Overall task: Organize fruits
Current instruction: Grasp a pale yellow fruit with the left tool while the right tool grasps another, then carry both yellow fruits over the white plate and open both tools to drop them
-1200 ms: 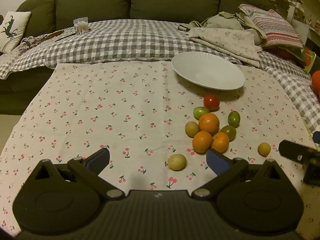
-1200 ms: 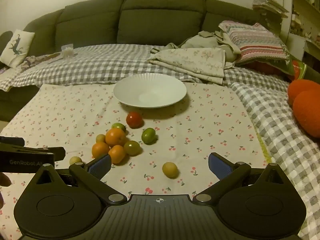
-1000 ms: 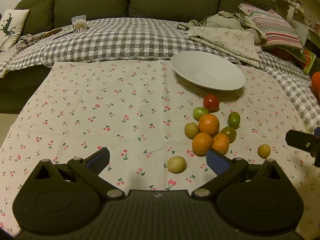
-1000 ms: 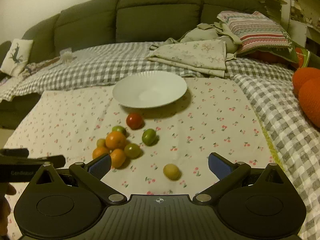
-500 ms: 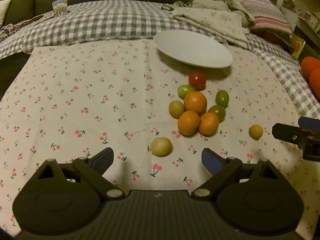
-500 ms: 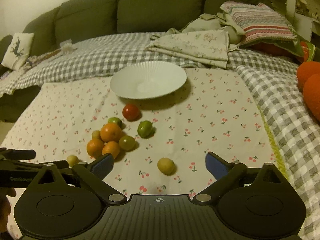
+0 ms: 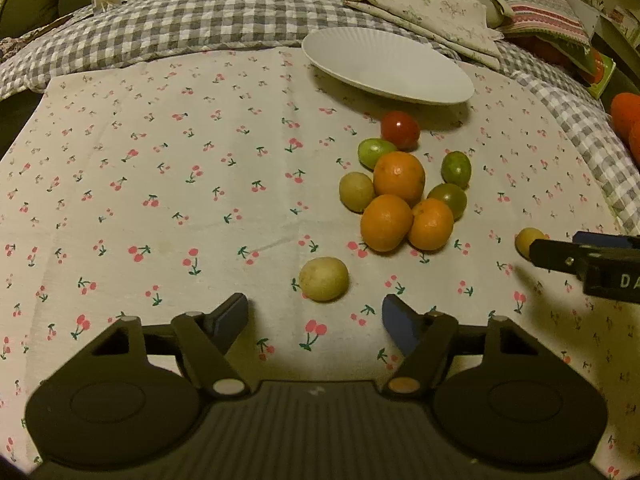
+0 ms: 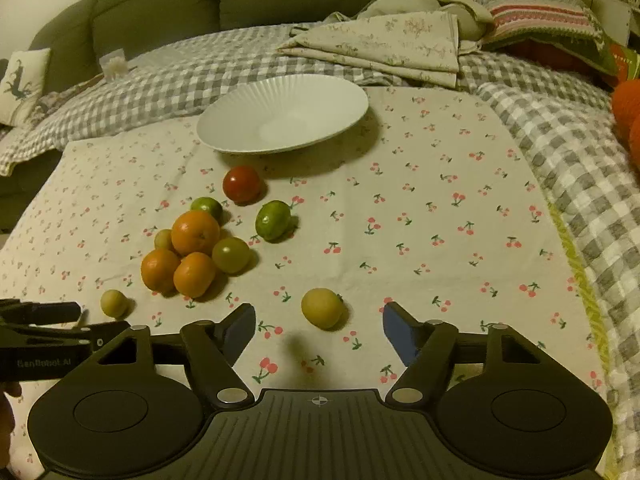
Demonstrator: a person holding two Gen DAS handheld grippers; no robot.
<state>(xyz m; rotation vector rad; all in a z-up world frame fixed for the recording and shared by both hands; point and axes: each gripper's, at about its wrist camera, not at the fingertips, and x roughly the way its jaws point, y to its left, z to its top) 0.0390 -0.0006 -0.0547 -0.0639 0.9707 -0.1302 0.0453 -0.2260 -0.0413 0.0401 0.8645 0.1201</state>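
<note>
Resting on the cherry cloth (image 8: 420, 208), the white plate (image 8: 248, 120) is seen at the far side with nothing on it, and that is likely where the fruit is meant to go. Near it a bunch of oranges (image 8: 195, 232), green fruits and one red tomato (image 8: 241, 184) is packed close together. Two small yellow fruits are set apart from the bunch. One yellow fruit (image 7: 323, 279) is lined up just ahead of the left claw (image 7: 314, 318), whose jaws are spread wide and hold nothing. The other yellow fruit (image 8: 322, 307) is lined up just ahead of the right claw (image 8: 319, 326), also wide open and holding nothing. For a good grab, each claw should be lowered until its fruit is between the pads (image 8: 240, 326), then closed softly so the round fruit is not squashed or rolled away.
</note>
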